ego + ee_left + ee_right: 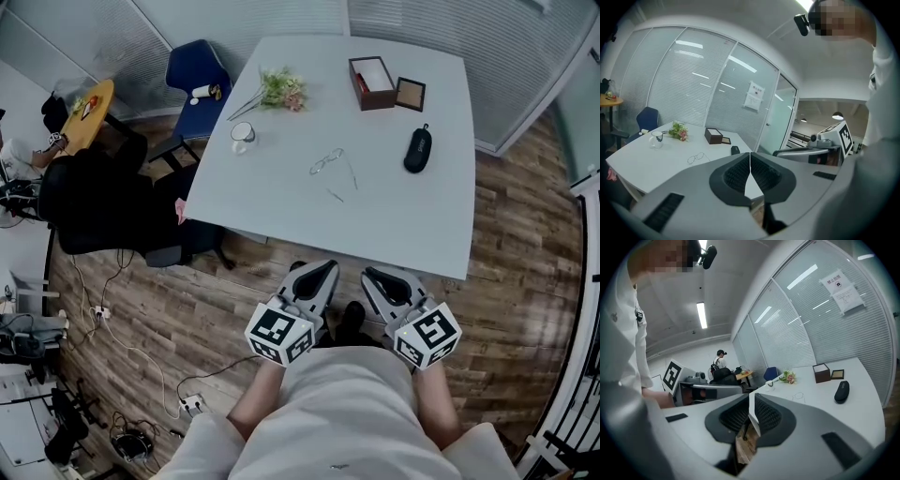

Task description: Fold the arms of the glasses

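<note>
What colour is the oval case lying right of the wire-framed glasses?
Black. The oval case shows best in the head view.

Thin wire-framed glasses (pixel 327 161) lie flat on the white table (pixel 412 225), about mid-table and well in from every edge. The lenses are clear and rounded. The arms (pixel 352 174) are unfolded, standing out from the lens frame

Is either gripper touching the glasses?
No, the glasses lie on the table, while the left gripper and right gripper hang short of its near edge.
</note>
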{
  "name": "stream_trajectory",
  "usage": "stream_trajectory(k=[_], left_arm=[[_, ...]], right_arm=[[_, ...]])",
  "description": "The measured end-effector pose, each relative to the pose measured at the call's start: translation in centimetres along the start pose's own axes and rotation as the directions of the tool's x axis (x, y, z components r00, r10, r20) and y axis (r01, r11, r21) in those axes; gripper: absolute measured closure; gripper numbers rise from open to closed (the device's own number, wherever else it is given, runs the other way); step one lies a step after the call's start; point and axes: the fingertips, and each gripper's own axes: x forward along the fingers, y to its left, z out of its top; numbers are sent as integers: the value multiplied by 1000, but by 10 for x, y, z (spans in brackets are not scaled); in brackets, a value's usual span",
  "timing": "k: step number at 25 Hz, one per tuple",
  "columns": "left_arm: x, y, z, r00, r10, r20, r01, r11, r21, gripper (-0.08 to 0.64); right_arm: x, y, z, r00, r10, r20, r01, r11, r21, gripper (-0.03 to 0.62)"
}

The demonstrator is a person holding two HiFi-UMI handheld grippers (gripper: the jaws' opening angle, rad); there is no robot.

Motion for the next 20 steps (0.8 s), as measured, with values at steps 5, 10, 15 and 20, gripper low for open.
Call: stream_trajectory(k=[5,10,15,20], left_arm=[[3,-4,7,1000,-17,11,17,999,38,540],[5,-6,7,999,-40,-7,41,997,71,467],[0,7,3,999,-34,-16,35,998,46,440],[-3,25,0,999,-29,-15,30,999,24,440]], right_arm=[[-3,-4,3,1000,-31,5,31,999,10,519],[-2,-13,1,998,-63,7,63,998,32,447],[5,-15,-1,997,-76,-10,77,996,49,440],[19,-14,-3,997,-72,-31,73,996,43,443]])
